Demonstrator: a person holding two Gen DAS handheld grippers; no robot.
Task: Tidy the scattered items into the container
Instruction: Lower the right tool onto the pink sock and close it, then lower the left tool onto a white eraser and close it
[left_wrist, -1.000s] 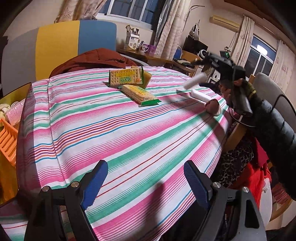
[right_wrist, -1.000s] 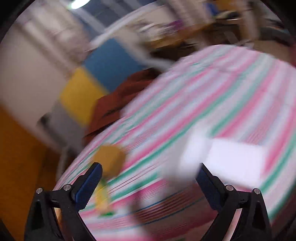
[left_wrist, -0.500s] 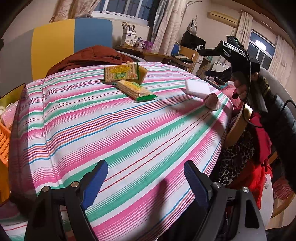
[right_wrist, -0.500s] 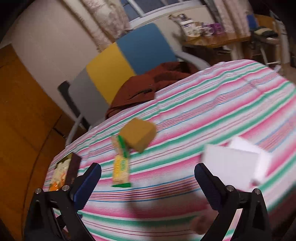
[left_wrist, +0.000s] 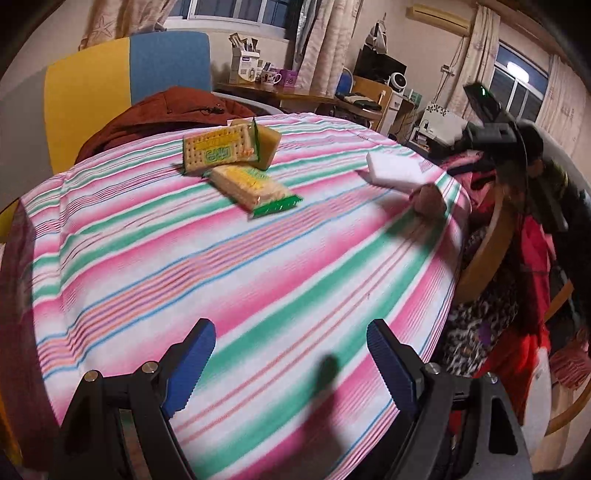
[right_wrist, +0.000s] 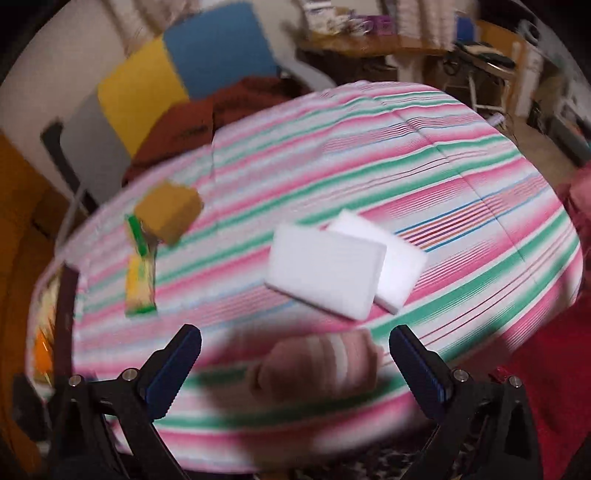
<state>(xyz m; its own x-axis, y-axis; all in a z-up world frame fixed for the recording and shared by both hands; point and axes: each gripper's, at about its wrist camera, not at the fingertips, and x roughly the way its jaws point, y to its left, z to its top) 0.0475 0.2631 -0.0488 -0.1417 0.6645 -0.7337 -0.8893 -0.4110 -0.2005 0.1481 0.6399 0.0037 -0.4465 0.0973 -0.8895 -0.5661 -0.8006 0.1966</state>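
Two white foam blocks (right_wrist: 325, 275) lie in the centre of the right wrist view, flat rectangular slabs with soft rounded edges, one overlapping the other (right_wrist: 397, 266). In front of them, lower centre, a pink rounded lump (right_wrist: 317, 363) sits blurred between the spread blue-padded fingers of the right gripper (right_wrist: 295, 363), which holds nothing. To the left of the frame a mustard-yellow spongy cube (right_wrist: 168, 210) rests by a crinkly green-and-yellow biscuit packet (right_wrist: 139, 282).

In the left wrist view, the same cube (left_wrist: 267, 142) is in the upper middle, with one cracker packet (left_wrist: 218, 149) leaning upright against it and a second packet (left_wrist: 255, 188) lying flat just in front. The white blocks (left_wrist: 397, 170) appear at the right, near the table's edge, with the pink lump (left_wrist: 428, 199) beside them. Everything rests on a tablecloth (left_wrist: 258, 280) of pink, green and white stripes. The left gripper (left_wrist: 291, 360) hovers low at the bottom of the frame, jaws wide apart and empty. A rust-red jacket (left_wrist: 166, 114) is draped on a yellow-and-blue chair (left_wrist: 125, 77) behind the table.
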